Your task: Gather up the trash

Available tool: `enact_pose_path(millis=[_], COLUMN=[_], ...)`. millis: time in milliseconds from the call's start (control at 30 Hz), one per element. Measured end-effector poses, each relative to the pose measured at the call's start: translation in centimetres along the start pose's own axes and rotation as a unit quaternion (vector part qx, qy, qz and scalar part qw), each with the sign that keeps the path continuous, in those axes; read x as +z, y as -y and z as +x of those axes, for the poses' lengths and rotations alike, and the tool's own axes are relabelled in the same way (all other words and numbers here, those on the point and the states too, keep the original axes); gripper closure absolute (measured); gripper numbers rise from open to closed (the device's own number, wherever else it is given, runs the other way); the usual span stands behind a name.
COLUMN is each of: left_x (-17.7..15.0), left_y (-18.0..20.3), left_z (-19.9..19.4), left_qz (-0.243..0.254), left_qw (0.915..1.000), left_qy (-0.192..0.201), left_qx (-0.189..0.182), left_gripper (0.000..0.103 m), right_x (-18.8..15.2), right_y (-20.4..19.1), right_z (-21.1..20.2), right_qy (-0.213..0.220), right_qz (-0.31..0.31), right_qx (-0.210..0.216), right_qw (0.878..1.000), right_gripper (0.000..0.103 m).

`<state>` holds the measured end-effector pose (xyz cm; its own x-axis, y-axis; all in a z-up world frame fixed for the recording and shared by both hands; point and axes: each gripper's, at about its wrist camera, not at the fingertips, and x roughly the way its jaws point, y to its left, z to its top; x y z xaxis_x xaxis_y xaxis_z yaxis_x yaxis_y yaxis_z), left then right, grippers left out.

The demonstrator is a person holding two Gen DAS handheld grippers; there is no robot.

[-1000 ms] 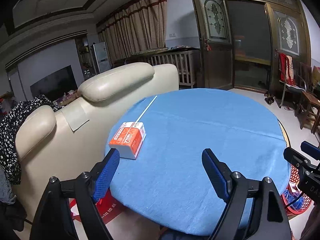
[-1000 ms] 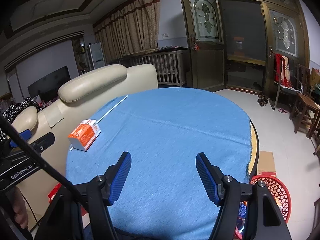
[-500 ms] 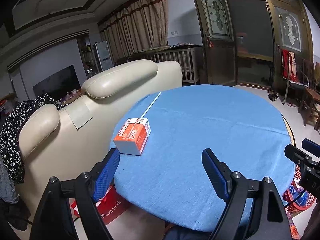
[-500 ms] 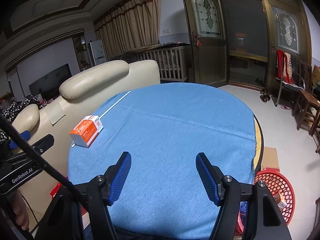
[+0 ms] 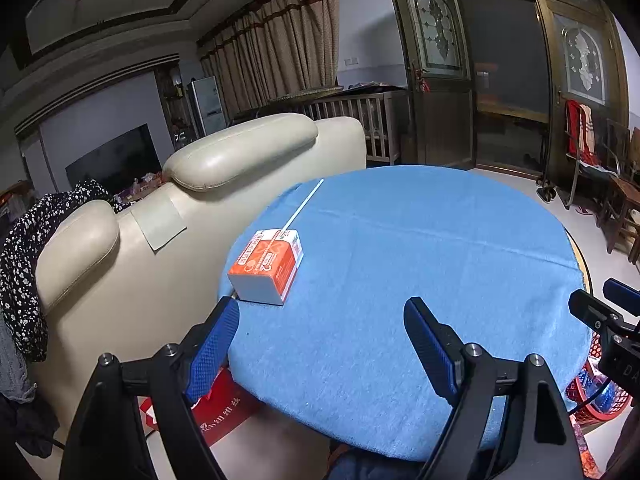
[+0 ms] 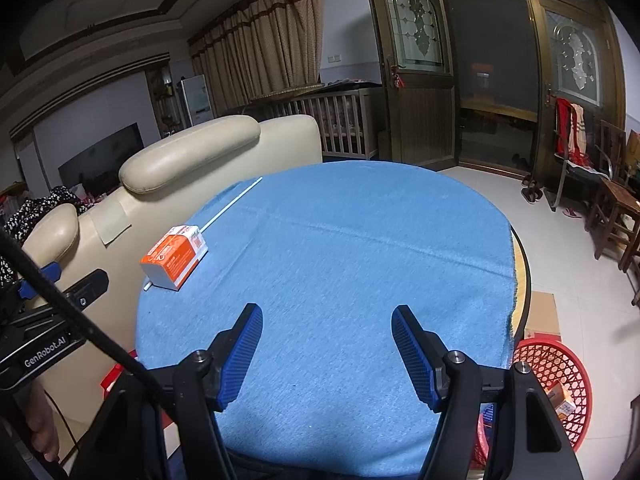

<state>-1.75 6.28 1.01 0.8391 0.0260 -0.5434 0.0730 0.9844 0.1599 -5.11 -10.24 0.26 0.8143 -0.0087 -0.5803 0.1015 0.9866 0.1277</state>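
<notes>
Nearest in the left wrist view, the left gripper point(image 5: 322, 334) hangs over the near edge of a round table point(image 5: 420, 280) covered in blue cloth, its blue-padded jaws spread wide with nothing between them. Nearest in the right wrist view, the right gripper point(image 6: 326, 346) hovers over the same near edge, jaws also well apart and empty.

Just beyond the left gripper's left finger, near the table's left edge, lies an orange and white carton point(image 5: 267, 266) on its side. A thin white stick point(image 5: 303, 204) runs from under the carton away toward the far left rim of the cloth. The rest of the cloth between the grippers and the carton is bare, so nothing blocks either gripper's way to it.

On the floor at the table's near right stands a red basket point(image 6: 554, 380) with some small packets inside. A flat piece of cardboard point(image 6: 542, 312) lies on the floor just behind it.

Close against the table's left side stands a cream sofa point(image 5: 200, 208), its back toward the table, with dark flowered fabric point(image 5: 24, 260) draped at its far left. A red bag point(image 5: 222, 412) sits on the floor between sofa and table.

Farther back are a wooden crib point(image 5: 360, 120), beige curtains point(image 5: 280, 48), dark wooden doors point(image 5: 436, 72) with patterned glass, and a wooden chair point(image 6: 612, 216) at right.
</notes>
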Motion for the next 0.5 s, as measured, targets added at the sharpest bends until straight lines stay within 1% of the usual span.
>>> enact_pose_path(millis=[500], left_x=[-0.4], left_y=[-0.8], left_z=[1.4], left_qz=[-0.008], left_qw=[0.9999], left_qy=[-0.012], left_qx=[-0.005], left_gripper=[0.018], right_x=[0.1], right_y=[-0.8], right_z=[0.6], right_qy=[-0.003], right_qz=[-0.007], right_qx=[-0.004], right_qw=[1.000], right_gripper=[0.032])
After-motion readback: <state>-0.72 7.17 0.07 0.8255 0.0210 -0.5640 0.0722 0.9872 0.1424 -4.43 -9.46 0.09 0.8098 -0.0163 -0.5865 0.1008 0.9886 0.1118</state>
